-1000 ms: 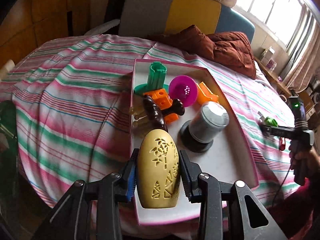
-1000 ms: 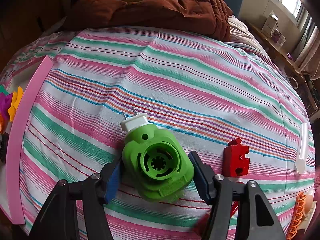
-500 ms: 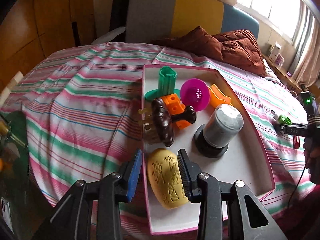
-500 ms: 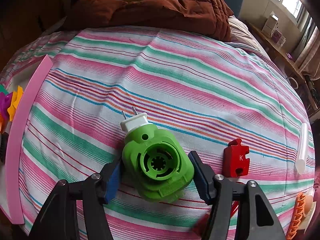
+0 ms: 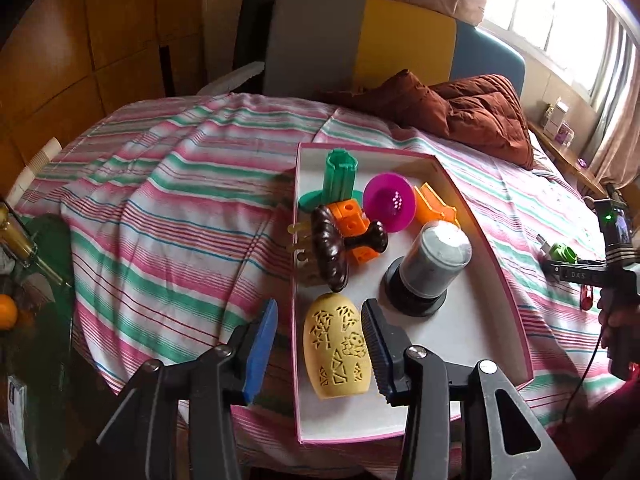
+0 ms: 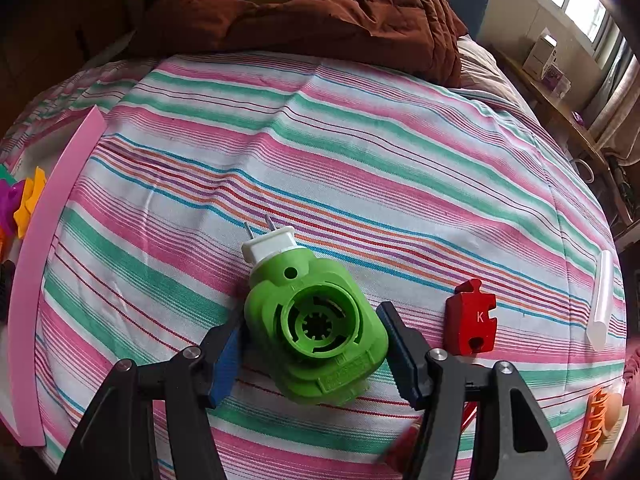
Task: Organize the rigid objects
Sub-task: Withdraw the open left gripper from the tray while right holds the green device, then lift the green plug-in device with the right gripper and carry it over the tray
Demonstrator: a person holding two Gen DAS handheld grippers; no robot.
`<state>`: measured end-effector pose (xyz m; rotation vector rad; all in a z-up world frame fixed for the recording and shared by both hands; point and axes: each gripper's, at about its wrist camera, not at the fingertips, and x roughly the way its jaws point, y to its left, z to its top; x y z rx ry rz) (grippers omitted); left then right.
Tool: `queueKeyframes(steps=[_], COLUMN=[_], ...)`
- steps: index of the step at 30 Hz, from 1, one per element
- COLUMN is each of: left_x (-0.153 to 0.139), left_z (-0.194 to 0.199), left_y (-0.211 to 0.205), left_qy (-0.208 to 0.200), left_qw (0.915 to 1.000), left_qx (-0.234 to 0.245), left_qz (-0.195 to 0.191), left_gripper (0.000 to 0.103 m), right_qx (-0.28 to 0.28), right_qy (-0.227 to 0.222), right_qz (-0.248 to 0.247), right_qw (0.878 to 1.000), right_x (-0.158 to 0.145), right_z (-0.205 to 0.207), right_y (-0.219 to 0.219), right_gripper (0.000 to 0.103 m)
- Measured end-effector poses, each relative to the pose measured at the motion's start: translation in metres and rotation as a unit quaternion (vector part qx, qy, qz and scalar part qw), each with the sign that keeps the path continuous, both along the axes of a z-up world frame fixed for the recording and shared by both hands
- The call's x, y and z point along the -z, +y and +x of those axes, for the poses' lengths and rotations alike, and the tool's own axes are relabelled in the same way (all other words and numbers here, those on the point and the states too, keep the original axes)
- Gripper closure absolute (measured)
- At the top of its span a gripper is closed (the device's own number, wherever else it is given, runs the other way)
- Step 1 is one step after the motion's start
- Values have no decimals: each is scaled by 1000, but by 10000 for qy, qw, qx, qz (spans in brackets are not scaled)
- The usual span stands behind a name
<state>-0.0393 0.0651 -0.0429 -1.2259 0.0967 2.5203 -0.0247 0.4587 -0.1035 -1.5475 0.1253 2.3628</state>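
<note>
Left wrist view is showing the yellow carved egg (image 5: 335, 354) lying on its side at the near end of the pink-rimmed tray (image 5: 516, 316), while the left tongs (image 5: 320, 344) have just been opening and are straddling it without pressing. Right tongs (image 6: 312, 344) are standing half open around the green plug-in device (image 6: 316, 324) on the striped bed cover (image 6: 360, 152), seemingly gripping it. Withdrawing carelessly, a pad could be nudging the rounded egg and rolling it.

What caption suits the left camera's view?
Left gripper opening around yellow carved egg-shaped shell lying in pink-rimmed white tray.
</note>
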Motion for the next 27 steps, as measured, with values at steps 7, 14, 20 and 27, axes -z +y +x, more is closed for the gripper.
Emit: queueKeyframes(steps=[7, 14, 20, 27], left_x=[-4, -4, -4, -2], left_z=[4, 5, 4, 3], left_y=[1, 0, -3, -11], left_qy=[52, 17, 25, -3], left_qw=[10000, 10000, 9999, 9998], left_qx=[25, 25, -14, -98], left_qz=[-12, 36, 98, 180], left_gripper=[58, 58, 58, 58], right_qx=[-5, 38, -10, -852], right_qy=[0, -18, 188, 895], right_qz=[6, -83, -511, -932], right_qw=[10000, 10000, 9985, 9879], right_x=[0, -1, -21, -74], right_z=[0, 0, 4, 1], right_y=[0, 3, -15, -97], right_gripper=[40, 40, 40, 41])
